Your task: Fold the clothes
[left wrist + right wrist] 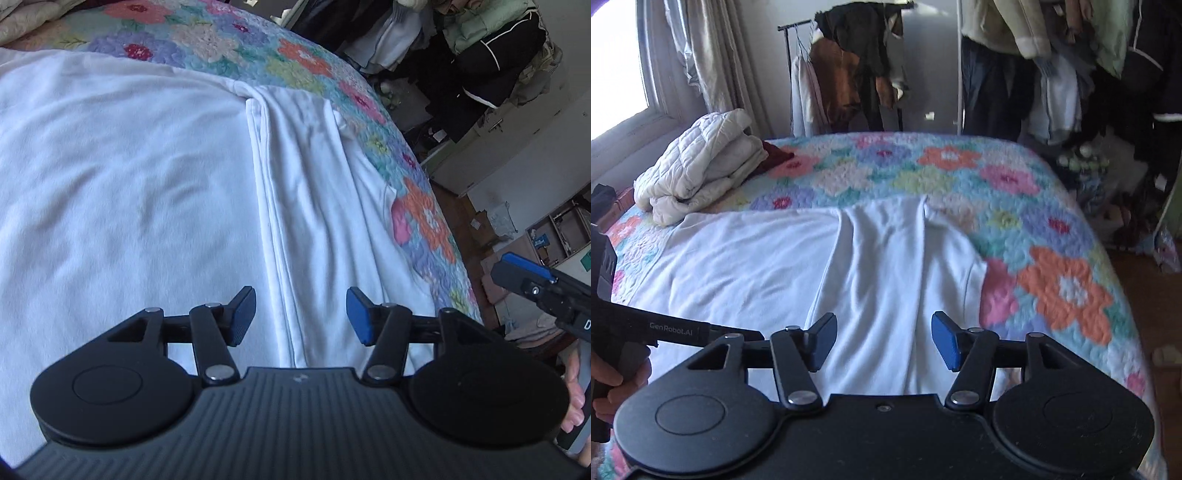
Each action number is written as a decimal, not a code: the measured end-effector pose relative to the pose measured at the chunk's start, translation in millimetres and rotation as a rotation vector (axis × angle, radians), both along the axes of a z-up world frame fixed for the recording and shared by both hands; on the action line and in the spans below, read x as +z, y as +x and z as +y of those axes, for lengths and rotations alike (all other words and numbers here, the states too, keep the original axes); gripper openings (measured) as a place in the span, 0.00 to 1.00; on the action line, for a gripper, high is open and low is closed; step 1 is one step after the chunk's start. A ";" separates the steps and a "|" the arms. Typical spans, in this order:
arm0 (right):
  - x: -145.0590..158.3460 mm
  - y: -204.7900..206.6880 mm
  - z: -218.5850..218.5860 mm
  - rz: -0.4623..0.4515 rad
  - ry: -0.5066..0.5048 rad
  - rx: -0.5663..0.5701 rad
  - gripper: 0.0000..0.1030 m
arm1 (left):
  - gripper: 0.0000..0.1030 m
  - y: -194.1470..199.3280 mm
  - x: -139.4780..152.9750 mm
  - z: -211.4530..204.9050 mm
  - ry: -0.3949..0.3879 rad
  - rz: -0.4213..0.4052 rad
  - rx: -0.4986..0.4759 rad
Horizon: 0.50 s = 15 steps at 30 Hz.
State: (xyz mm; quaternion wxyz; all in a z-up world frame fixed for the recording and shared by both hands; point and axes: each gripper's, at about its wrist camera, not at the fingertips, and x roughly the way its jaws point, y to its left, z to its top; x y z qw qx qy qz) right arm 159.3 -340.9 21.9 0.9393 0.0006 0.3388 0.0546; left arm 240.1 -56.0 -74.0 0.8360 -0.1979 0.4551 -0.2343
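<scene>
Where floral quilt spreads, white garment lies — racks behind.

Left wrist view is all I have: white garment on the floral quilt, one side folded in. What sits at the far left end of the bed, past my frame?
Observer: A folded cream quilted blanket lies there, at the bed's window side, beyond the white garment.
Operator: Anything else beside it?
Observer: A dark red cloth pokes out against the blanket's right side.
Operator: I see only part of the right gripper. Is it holding fabric?
Observer: No. The right gripper has its jaws apart above the folded-in strip, with nothing between them.
</scene>
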 end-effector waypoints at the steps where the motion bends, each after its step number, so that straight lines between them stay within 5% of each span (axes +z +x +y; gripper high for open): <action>1: -2.3 12.0 1.0 -0.017 -0.006 0.006 0.61 | 0.49 11.7 -0.4 -2.4 -0.001 -0.013 0.010; 4: -15.7 61.0 -0.8 -0.026 0.048 0.018 0.60 | 0.38 49.0 -2.9 -10.9 -0.005 -0.058 0.051; 7: -34.6 102.3 -7.8 0.000 0.175 -0.021 0.60 | 0.31 87.2 -9.8 -23.7 -0.048 -0.047 -0.028; 10: -54.5 127.9 -14.1 0.056 0.354 -0.050 0.60 | 0.30 121.0 -19.1 -34.6 -0.086 -0.020 -0.044; 15: -80.2 171.5 -44.3 0.066 0.374 -0.206 0.61 | 0.33 171.4 -33.5 -36.4 -0.107 -0.018 0.036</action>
